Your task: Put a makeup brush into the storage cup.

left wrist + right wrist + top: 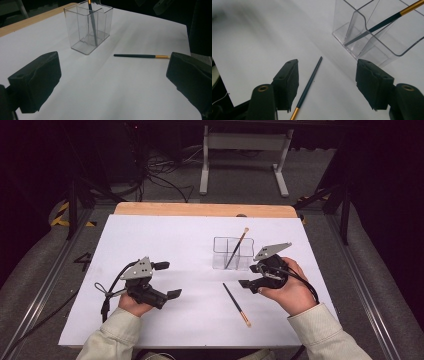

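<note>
1. While both hands sit low near the person's edge of the white table [150, 245], the left gripper [169, 280] rests over bare table, jaws spread wide with nothing between them.
2. Over on the other side, the right gripper [248, 276] is open too — in the right gripper view the loose brush [308, 86] lies on the table in the gap between its jaws, closer to the left jaw, but neither jaw touches it.
3. From the high view that loose brush [236, 303] lies flat and diagonal, dark handle end pointing up toward the right gripper, light tip toward the person. Just below the gripper, not held.
4. A bit farther back is the clear organizer [232, 253] with inner dividers, standing upright just beside the right gripper.
5. Inside it a second brush [237, 248] leans tilted, handle end down in a compartment, gold band and tip sticking out above the rim — I can't tell exactly which compartment.
6. Past the table's wooden far edge there's a grey stand [245, 150] and some cables on the floor.
</note>
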Demonstrator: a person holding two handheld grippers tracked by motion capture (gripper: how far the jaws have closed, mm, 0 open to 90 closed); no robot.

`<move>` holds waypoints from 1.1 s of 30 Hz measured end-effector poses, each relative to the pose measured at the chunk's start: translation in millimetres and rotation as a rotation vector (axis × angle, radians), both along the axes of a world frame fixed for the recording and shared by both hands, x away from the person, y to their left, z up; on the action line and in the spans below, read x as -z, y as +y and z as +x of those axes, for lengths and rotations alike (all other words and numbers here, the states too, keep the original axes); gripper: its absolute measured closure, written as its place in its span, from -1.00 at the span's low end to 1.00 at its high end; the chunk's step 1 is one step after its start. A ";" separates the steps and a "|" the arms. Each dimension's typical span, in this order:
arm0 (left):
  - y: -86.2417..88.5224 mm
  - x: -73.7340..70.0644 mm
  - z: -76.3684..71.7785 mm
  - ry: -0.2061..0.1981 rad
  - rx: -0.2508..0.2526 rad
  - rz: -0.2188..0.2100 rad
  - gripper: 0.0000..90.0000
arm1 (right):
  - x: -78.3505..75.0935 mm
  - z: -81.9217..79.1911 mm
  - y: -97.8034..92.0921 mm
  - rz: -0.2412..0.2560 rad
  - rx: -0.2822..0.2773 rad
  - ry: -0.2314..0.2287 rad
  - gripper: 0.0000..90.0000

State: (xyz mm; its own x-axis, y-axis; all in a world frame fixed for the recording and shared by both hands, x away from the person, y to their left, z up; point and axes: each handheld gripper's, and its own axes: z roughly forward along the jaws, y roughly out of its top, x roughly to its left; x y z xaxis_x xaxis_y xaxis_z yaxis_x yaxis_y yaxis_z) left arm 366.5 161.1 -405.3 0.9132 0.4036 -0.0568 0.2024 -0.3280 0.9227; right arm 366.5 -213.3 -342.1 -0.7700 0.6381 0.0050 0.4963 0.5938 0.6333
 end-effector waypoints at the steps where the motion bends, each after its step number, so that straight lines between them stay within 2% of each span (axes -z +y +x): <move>1: 0.4 0.0 -0.5 0.004 -0.002 -0.001 -0.99 | 0.7 0.1 0.7 0.000 0.003 0.003 -0.21; 9: 3.9 0.3 -2.1 -0.003 -0.013 0.011 -0.99 | 12.9 1.8 5.4 -0.019 -0.010 0.037 -0.18; 12: 5.2 1.0 -3.3 0.007 -0.019 0.005 -0.99 | 19.0 2.5 7.6 -0.027 -0.013 0.052 -0.14; 20: 6.3 1.0 -3.4 0.001 -0.013 0.006 -0.99 | 30.5 3.4 12.7 -0.052 -0.020 0.082 -0.11; 33: 7.2 1.6 -5.4 0.003 -0.008 0.006 -1.00 | 45.7 2.2 16.0 -0.103 -0.003 0.152 -0.01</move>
State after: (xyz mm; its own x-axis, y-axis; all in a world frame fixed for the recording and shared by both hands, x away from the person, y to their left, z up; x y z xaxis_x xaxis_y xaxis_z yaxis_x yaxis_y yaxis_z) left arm 361.1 168.3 -407.0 0.9097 0.4113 -0.0573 0.2080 -0.3318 0.9201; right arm 368.6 -197.4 -387.9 -0.7674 0.6386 0.0568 0.5797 0.6533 0.4869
